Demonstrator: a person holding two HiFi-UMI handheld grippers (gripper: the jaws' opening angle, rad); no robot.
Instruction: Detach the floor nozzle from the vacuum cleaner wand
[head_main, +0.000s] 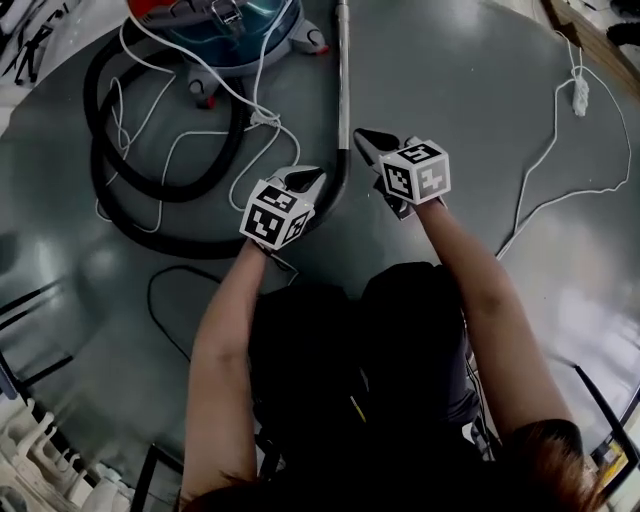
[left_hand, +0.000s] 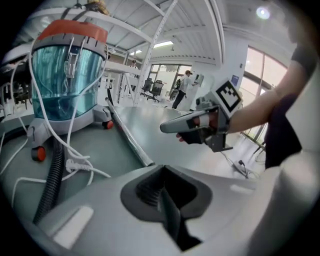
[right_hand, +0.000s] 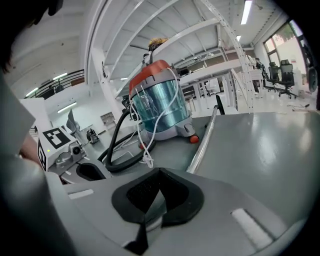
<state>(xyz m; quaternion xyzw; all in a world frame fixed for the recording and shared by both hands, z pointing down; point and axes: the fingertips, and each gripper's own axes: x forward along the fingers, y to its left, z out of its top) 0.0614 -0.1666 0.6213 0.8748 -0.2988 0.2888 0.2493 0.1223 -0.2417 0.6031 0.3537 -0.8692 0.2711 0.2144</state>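
Observation:
A teal vacuum cleaner body (head_main: 225, 25) with a red top stands at the far side of the grey floor. Its metal wand (head_main: 343, 90) lies on the floor and runs toward me, ending between my two grippers. A dark piece (right_hand: 219, 104) at the wand's far end is too small to make out. The black hose (head_main: 150, 190) loops to the left, with a white cord (head_main: 200, 140) lying over it. My left gripper (head_main: 310, 178) hangs shut and empty just left of the wand's near end. My right gripper (head_main: 362, 138) is shut and empty just right of the wand.
A long white cable (head_main: 545, 160) with a white plug (head_main: 580, 95) trails across the floor on the right. A thin black cable (head_main: 165, 300) curls at the near left. White frames (head_main: 40, 450) stand at the bottom left. My knees fill the near middle.

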